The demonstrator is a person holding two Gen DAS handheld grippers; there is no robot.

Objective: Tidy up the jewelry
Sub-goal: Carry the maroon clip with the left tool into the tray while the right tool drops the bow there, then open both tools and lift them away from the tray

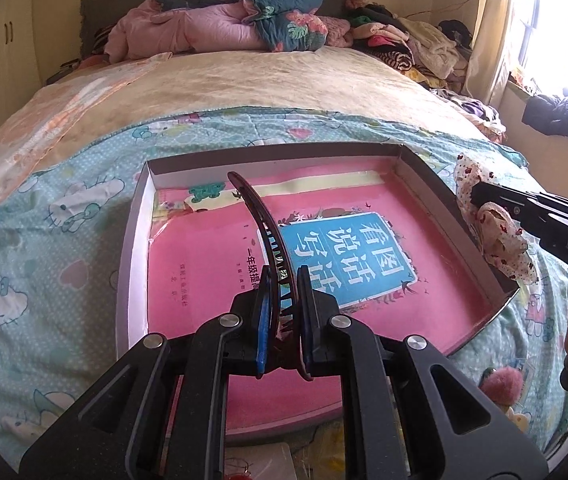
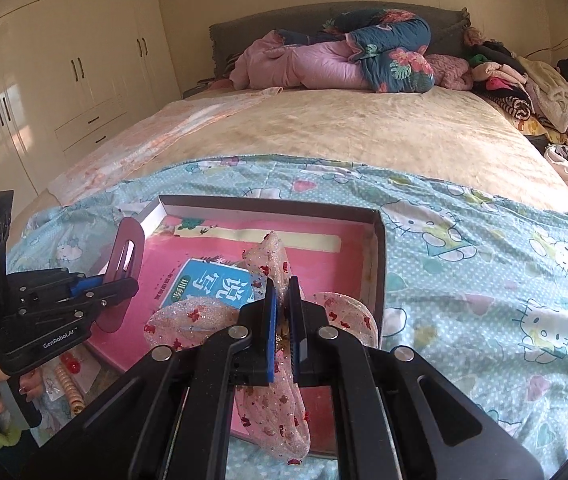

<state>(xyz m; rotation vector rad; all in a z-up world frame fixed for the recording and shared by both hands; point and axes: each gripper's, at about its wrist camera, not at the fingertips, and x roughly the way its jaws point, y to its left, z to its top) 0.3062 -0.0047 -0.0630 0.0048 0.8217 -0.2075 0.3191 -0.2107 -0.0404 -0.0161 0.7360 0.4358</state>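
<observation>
My left gripper (image 1: 283, 280) is shut on a dark curved hair comb clip (image 1: 258, 220), held above a shallow cardboard box lid (image 1: 134, 240) with a pink book (image 1: 204, 272) in it. It also shows in the right wrist view (image 2: 120, 276), with the clip (image 2: 126, 248) at the lid's left edge. My right gripper (image 2: 282, 292) is shut on a sheer pink bow with red flowers (image 2: 272, 260), over the lid's (image 2: 380, 248) right part. In the left wrist view the right gripper (image 1: 480, 200) holds the bow (image 1: 500, 240) above the lid's right wall.
The lid lies on a light blue cartoon-cat sheet (image 1: 44, 240) on a bed. Folded quilts (image 1: 224, 24) and piled clothes (image 1: 416, 44) lie at the headboard. A bead bracelet and red beads (image 2: 70, 380) lie near the lid's front left. Wardrobes (image 2: 64, 60) stand left.
</observation>
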